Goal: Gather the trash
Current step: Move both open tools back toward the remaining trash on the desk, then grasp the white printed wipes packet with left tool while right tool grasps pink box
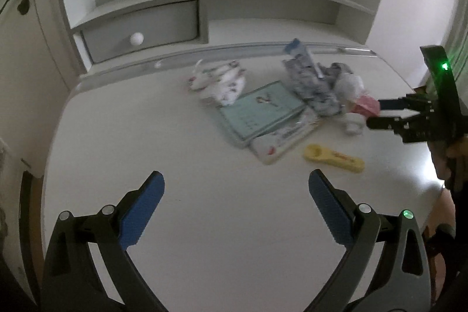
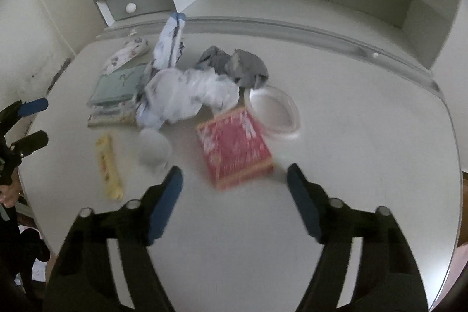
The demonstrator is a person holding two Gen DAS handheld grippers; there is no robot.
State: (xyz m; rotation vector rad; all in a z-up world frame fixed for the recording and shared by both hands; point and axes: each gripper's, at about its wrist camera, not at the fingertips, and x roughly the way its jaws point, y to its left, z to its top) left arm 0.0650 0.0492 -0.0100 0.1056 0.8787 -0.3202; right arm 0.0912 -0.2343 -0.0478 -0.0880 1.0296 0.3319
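Red box (image 2: 234,146) just beyond right claw (image 2: 234,183), untouched, jaws apart

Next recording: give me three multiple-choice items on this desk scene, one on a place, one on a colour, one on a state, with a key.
1. Where does the flat red patterned box lie in the right wrist view?
A. on a shelf
B. on the white desk, beside the clear round plastic lid
C. in the drawer

2. What colour is the long flat plastic tool near the teal book?
A. yellow
B. green
C. black

3. How does the left gripper stand?
A. shut on the book
B. shut on nothing
C. open, empty

Key: B, it lies on the desktop next to the lid; A, it is pale yellow; C, its blue pads stand apart over bare desk.
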